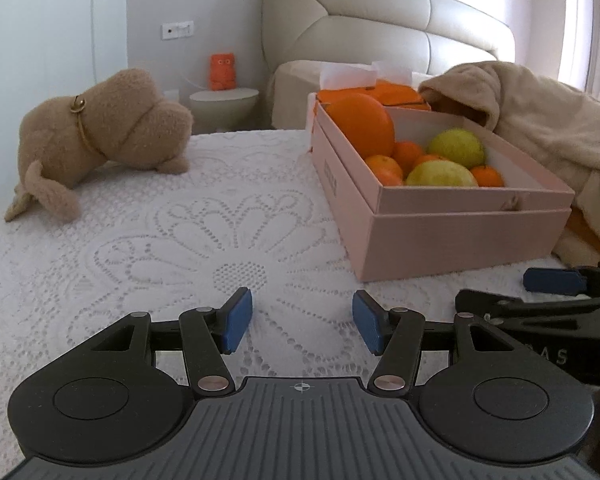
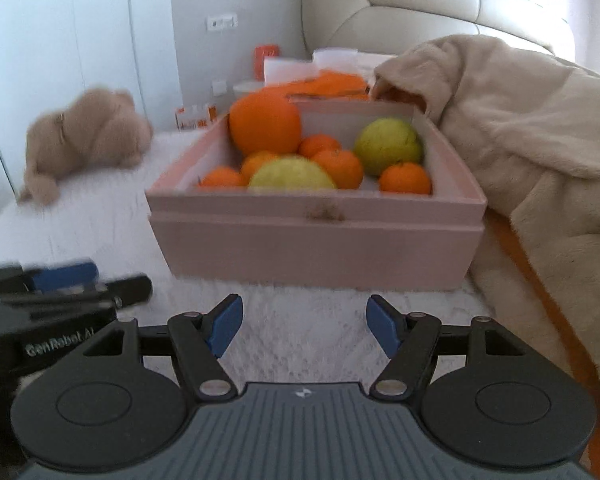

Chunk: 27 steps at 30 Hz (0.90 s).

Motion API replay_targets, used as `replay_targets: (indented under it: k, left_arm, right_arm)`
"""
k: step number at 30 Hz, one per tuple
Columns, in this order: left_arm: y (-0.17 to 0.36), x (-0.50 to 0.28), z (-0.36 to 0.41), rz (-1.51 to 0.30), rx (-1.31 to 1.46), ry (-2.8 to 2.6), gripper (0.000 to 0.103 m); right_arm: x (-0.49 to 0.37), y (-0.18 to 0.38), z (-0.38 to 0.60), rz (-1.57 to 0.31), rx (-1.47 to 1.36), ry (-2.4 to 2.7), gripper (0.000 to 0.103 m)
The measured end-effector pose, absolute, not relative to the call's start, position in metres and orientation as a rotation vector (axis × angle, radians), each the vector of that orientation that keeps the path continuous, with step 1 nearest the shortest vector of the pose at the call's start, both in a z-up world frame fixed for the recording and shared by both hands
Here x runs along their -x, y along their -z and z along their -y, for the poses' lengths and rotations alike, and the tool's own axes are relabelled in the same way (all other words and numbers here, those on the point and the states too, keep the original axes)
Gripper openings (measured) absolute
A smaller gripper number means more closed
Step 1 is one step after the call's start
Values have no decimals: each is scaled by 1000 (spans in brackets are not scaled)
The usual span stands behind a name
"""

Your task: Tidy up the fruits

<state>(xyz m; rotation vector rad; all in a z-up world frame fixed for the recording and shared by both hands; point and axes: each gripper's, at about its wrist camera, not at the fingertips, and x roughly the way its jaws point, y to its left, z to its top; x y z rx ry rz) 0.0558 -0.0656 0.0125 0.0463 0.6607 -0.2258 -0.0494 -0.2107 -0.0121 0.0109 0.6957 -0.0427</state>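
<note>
The fruits sat piled in a pink box (image 2: 316, 248) on the bed, toward its right side. One large orange (image 2: 265, 122) stood in the box's back left corner, rising well above the rim. Two yellow-green fruits lay among it: one (image 2: 388, 145) toward the back right, the other (image 2: 292, 174) against the front wall. Several small mandarins (image 2: 405, 178) filled the gaps between them, touching their neighbours. The box rested in what looked like its own upturned lid, a slightly wider pink tray under it.

Just behind the box lay orange packaging with white tissue paper (image 1: 346, 74). A beige fleece blanket (image 2: 520, 132) was heaped against the box's right wall and draped over its back right corner. The bed itself wore a white lace cover (image 1: 180, 232) with a flower pattern.

You held your right gripper (image 2: 305, 326) low over the lace, just in front of the box, its blue-padded fingers spread apart and holding nothing. Your left gripper (image 1: 302, 322) was beside it, to the left, fingers likewise spread and empty, pointing at open lace left of the box.

Well apart on the bed's far left corner lay a tan plush toy (image 1: 100, 136). Beyond it, a small orange figure (image 1: 222, 71) stood on a round white bedside stand, beside the padded cream headboard (image 1: 380, 16).
</note>
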Motion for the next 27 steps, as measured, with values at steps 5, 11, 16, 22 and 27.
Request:
replay_targets:
  k: [5, 11, 16, 22, 27]
  left_arm:
    - [-11, -49, 73, -665, -80, 203, 61]
    - [-11, -42, 72, -669, -71, 190, 61]
    - [-11, -39, 71, -669, -70, 190, 61]
    - [-11, -39, 71, -668, -68, 193, 61]
    - [-12, -39, 70, -669, -67, 194, 62]
  right_arm:
    - [52, 15, 213, -687, -17, 28, 78]
    - [59, 18, 215, -656, -35, 45, 81]
    - [59, 18, 215, -656, -32, 48, 81]
    - [61, 18, 215, -657, -26, 48, 81]
    - [62, 18, 215, -657, -27, 48, 82]
